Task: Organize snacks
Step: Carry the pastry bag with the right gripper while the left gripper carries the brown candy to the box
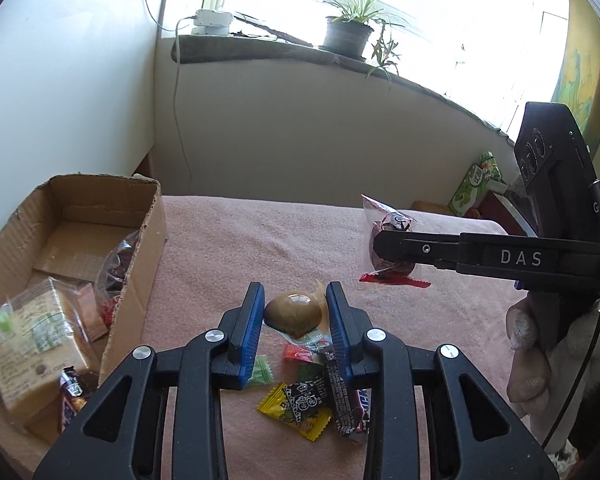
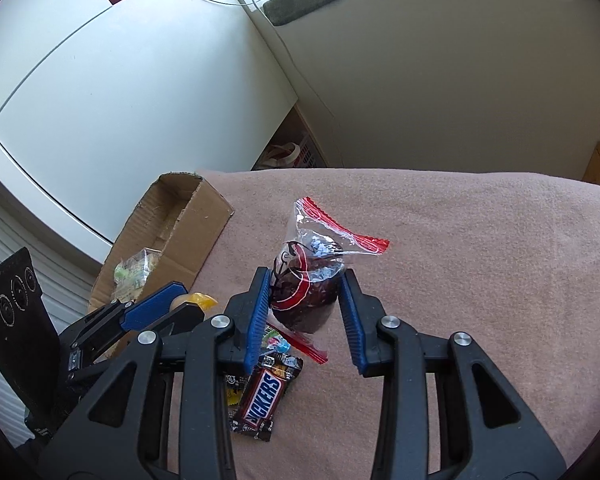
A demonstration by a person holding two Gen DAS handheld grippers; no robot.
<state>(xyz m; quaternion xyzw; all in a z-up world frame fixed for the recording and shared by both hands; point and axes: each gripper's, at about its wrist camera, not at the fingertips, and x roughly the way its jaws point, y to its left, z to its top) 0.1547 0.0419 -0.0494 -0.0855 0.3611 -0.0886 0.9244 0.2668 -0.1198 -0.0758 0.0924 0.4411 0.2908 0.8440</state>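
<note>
My left gripper (image 1: 296,300) is shut on a brown egg in clear wrap (image 1: 294,312), held just above the pink blanket (image 1: 228,240). At the right of the left wrist view, my right gripper (image 2: 306,280) is shut on a dark red snack in a clear packet with red edges (image 2: 306,296), lifted off the blanket. Under both grippers lies a small pile: a Snickers bar (image 2: 260,396), a yellow candy (image 1: 288,412), a green candy (image 1: 262,370) and a black packet (image 1: 304,396). An open cardboard box (image 1: 140,240) at the left holds a cake packet (image 1: 32,328) and other snacks.
A gloved hand (image 1: 540,352) grips the right tool's handle. Behind the blanket rises a beige wall with a sill and a potted plant (image 1: 346,36). A green carton (image 1: 474,188) stands at the far right. A white cabinet (image 2: 100,100) flanks the box.
</note>
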